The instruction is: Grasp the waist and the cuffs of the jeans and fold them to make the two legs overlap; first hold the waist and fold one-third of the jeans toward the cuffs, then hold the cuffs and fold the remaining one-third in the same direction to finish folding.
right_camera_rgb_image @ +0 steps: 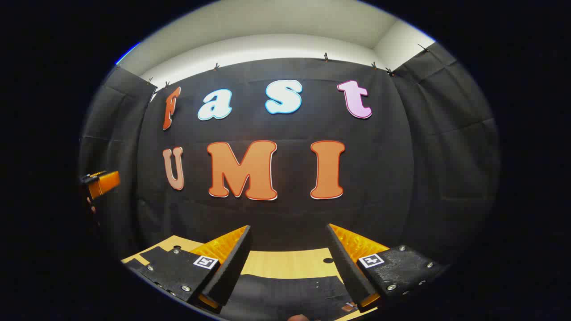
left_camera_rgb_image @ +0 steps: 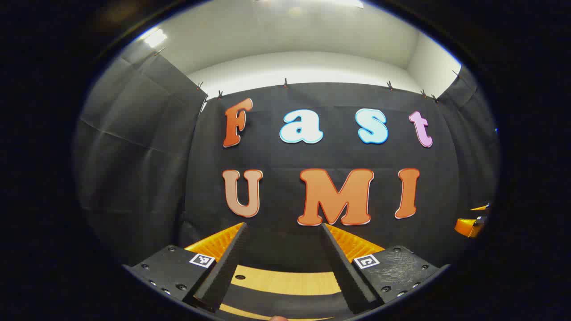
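Observation:
Dark jeans fabric [right_camera_rgb_image: 290,292] lies on the wooden table low in the right gripper view, below and between the fingers; a small tag [right_camera_rgb_image: 348,306] shows on it. A dark band of the same cloth [left_camera_rgb_image: 285,302] crosses the bottom of the left gripper view. My left gripper [left_camera_rgb_image: 283,226] is open, held above the table with nothing between its fingers. My right gripper [right_camera_rgb_image: 288,227] is also open and holds nothing. Both point level at the back wall. The other gripper shows as an orange part at each view's edge: the right gripper [left_camera_rgb_image: 470,225], the left gripper [right_camera_rgb_image: 100,183].
A light wooden table [right_camera_rgb_image: 285,263] runs up to the black cloth back wall [right_camera_rgb_image: 285,214]. The table's strip [left_camera_rgb_image: 285,281] also shows between the left fingers. Black cloth walls close in both sides.

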A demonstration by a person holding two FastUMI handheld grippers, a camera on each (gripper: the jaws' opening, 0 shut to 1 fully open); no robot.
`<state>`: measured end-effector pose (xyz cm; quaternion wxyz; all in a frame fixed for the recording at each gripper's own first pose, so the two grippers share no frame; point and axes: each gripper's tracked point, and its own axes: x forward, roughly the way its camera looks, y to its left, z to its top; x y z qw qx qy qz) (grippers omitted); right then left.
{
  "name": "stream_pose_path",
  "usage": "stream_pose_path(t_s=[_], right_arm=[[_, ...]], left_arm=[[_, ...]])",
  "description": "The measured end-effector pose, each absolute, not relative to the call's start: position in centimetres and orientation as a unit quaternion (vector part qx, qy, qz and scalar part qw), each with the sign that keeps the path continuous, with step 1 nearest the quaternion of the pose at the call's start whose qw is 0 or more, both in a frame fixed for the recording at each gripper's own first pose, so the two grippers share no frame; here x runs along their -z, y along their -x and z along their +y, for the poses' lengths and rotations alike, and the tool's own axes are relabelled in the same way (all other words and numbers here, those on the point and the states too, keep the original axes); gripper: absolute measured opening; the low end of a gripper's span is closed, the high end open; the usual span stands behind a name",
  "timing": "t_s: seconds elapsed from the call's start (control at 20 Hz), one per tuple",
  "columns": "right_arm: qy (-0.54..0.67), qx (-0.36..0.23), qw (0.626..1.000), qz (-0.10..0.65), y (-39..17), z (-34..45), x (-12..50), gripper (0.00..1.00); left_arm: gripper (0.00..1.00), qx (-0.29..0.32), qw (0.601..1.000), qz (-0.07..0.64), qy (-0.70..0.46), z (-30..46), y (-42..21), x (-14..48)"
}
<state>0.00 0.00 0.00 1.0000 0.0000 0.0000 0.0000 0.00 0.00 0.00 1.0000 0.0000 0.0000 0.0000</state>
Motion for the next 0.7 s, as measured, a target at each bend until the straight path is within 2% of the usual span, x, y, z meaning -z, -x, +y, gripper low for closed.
stream_pose_path(t_s=[0.05,0.3,0.5,0.7], right_arm=[[0.003,-0.009,1.000,-0.004,0.7,1.2,0.2,1.00],[-0.011,-0.049,0.999,-0.005,4.0,5.3,1.3,1.00],[0.017,-0.037,0.999,-0.004,5.0,5.2,2.4,0.99],[0.010,-0.029,0.999,0.009,5.1,5.3,3.4,1.00]], left_arm=[[0.97,0.004,1.000,0.010,-0.009,0.0,0.5,0.9],[0.95,0.026,0.998,0.030,-0.046,-0.2,3.6,3.7],[1.00,0.015,0.999,0.031,-0.041,1.4,5.1,4.7],[1.00,0.008,0.999,0.029,-0.037,2.8,5.9,5.2]])
